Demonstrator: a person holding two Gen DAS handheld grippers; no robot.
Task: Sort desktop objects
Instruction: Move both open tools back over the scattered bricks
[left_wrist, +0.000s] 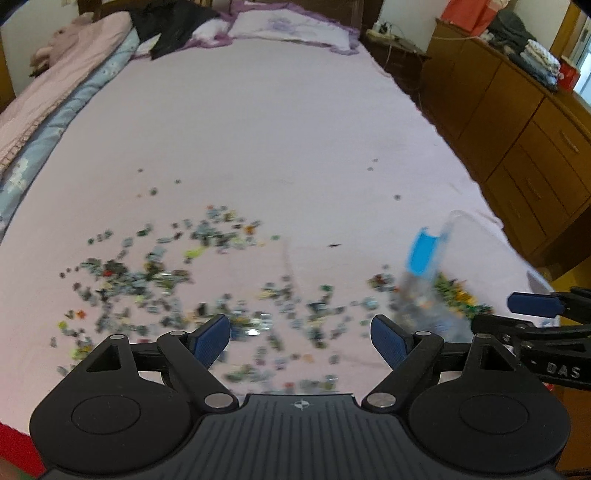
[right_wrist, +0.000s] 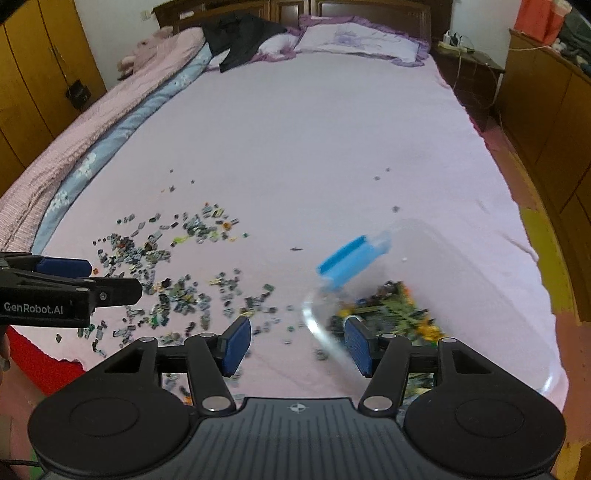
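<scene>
A pink sheet (right_wrist: 295, 129) was seen spread over a bed, and it was taken as the landmark for all places below.

A wide scatter of small mixed pieces (right_wrist: 173, 273), grey, green and yellow, was found on the near left part of the sheet; the same scatter (left_wrist: 166, 280) appeared blurred in the left wrist view. A few stray pieces were noted further up the sheet, toward its right edge.

A clear tub (right_wrist: 461, 295) was seen on the near right part of the sheet, with a blue clip (right_wrist: 349, 260) at its rim. It appeared tilted, though this could not be settled through the blur. A heap of green and yellow pieces (right_wrist: 399, 310) was seen inside it. In the left wrist view the tub (left_wrist: 439, 302) and clip (left_wrist: 421, 254) were smeared.

The left gripper (left_wrist: 300, 341) was seen above the near edge of the sheet, over the scatter, its blue pads spread wide with nothing between them. It also showed at the left border of the right wrist view (right_wrist: 92, 277).

The right gripper (right_wrist: 297, 349) was seen above the near edge of the sheet, beside the tub. Its pads were apart, pinching nothing; the right pad (right_wrist: 358, 349) overlapped the tub rim in the picture, but contact could not be told.

Pillows (right_wrist: 358, 38) were noted at the far end of the sheet, a folded quilt (right_wrist: 92, 122) along its left side, and wooden drawers (left_wrist: 517, 147) beyond its right side.
</scene>
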